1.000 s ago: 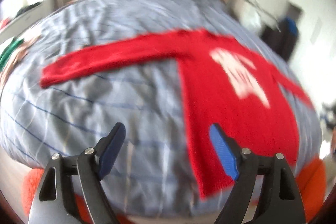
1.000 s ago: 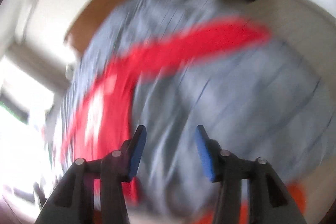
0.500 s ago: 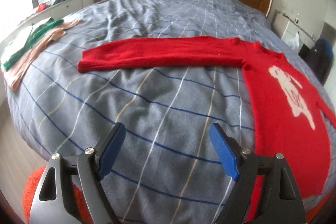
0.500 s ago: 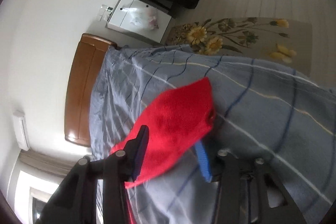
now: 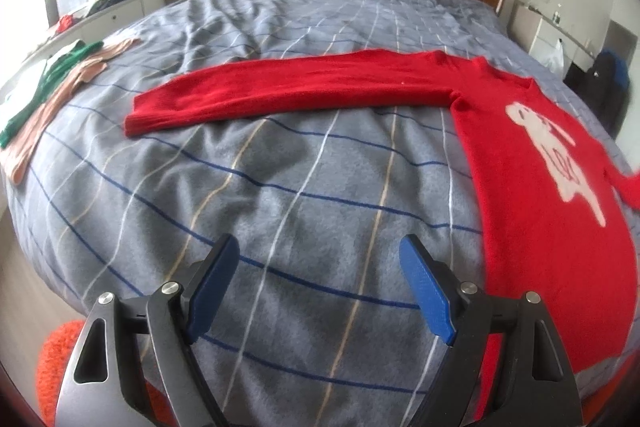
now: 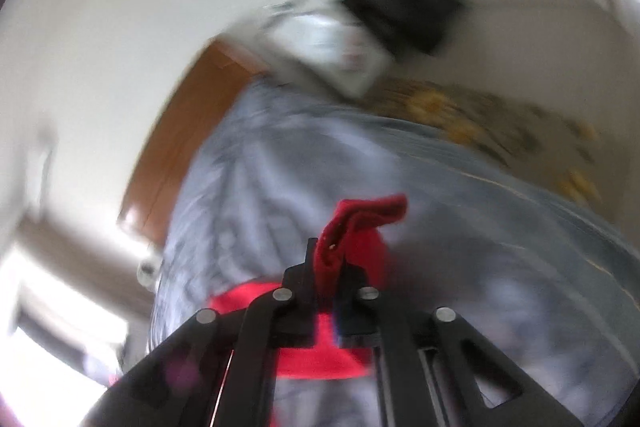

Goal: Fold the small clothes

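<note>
The left gripper has black skeletal linkage arms with triangular cut-outs, silver round pivot screws, and ribbed blue finger pads. The right gripper shares this black frame and silver screws.

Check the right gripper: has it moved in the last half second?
Yes. The right gripper, shut on the red sleeve, has swung: the headboard sits higher and tilted in its blurred view.

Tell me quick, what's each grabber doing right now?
Left gripper: open, holding nothing, above the bed cover.
Right gripper: closed on the red sweater sleeve.
</note>
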The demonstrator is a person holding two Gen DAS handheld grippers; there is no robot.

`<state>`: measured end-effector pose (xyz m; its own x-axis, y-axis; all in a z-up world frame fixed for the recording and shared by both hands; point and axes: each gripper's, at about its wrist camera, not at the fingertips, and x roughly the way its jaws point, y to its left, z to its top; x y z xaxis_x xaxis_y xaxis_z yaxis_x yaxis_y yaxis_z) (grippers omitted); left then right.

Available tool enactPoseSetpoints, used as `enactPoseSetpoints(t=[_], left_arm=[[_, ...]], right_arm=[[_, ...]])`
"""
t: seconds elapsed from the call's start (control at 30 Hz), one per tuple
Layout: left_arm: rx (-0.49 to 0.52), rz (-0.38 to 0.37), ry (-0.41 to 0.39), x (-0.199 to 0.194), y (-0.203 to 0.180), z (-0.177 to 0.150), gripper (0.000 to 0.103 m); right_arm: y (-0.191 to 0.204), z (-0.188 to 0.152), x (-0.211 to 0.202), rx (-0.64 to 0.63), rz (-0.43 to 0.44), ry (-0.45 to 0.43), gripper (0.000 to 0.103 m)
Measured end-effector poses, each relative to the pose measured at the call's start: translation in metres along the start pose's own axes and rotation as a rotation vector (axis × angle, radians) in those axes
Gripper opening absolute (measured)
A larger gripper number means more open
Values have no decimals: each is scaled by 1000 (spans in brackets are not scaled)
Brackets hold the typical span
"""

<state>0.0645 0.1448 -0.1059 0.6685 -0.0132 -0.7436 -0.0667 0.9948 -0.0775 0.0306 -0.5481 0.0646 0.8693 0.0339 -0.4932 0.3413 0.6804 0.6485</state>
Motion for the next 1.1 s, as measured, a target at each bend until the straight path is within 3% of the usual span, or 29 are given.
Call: enactPoseSetpoints(t=[0.07,0.2,0.37,0.43,0.47,0.5,0.53,0.6,0.7,0.83,0.93,1.0,1.1], left_arm=[[-15,-5,7,1,3,1,84],[-63,-18,21,2,13,1,84],[-101,-19,33,3,20,0,84],[-98,-20,35,3,19,0,84],[-94,-17,36,3,20,0,84],[-91,-14,38,4,19,-1,84],[-87,-12,40,4,19,-1,85],[-83,-11,43,4,17,-2,86],[-74,-7,46,6,14,-2,88],[-58,0,47,7,9,-3,88],[-53,-4,46,4,8,-4,88],[-53,-11,44,3,9,-4,88],[-46,-1,43,2,7,-6,92]], right_arm=[[68,-8,16,-139,85,46,4],[187,-61,68,-356,203,174,4],[262,-163,149,-526,196,328,4],[271,-210,177,-603,144,380,14],[270,-229,187,-620,137,424,25],[266,-252,200,-626,136,493,57],[260,-271,209,-613,157,547,70],[254,-299,207,-608,205,607,70],[247,-315,185,-630,301,641,70],[217,-289,147,-601,389,629,76],[167,-257,122,-531,324,589,79],[114,-238,104,-478,216,571,79],[56,-223,73,-422,122,529,79]])
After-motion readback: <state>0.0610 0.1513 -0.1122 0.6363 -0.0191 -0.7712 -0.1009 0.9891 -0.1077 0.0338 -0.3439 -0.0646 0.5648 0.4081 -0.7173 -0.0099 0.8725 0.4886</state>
